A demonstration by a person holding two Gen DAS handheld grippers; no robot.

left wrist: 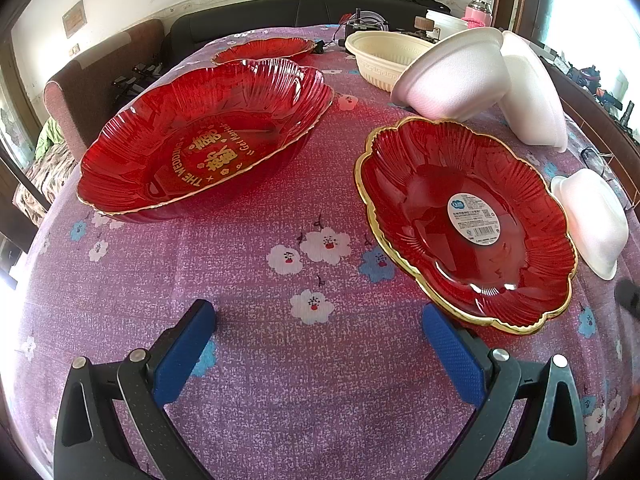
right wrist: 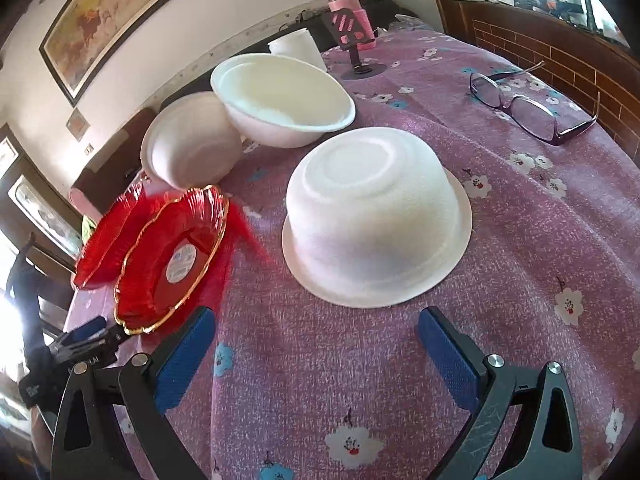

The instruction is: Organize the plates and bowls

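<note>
Here, a table under a purple flowered cloth [left wrist: 248, 360] holds plates and bowls. The left gripper [left wrist: 318, 350] hangs above the cloth, jaws spread wide and holding nothing. Beyond it sits a red plate with a sticker [left wrist: 468, 228]; left of that plate lies a larger red plate with gold lettering [left wrist: 208, 140]. The right gripper [right wrist: 316, 350], also wide apart and empty, faces an upside-down white bowl [right wrist: 376, 220]. Glasses [right wrist: 532, 108] lie right of that bowl.

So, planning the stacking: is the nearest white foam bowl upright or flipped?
Flipped: the white foam bowl rests rim-down, its flat base facing up.
</note>
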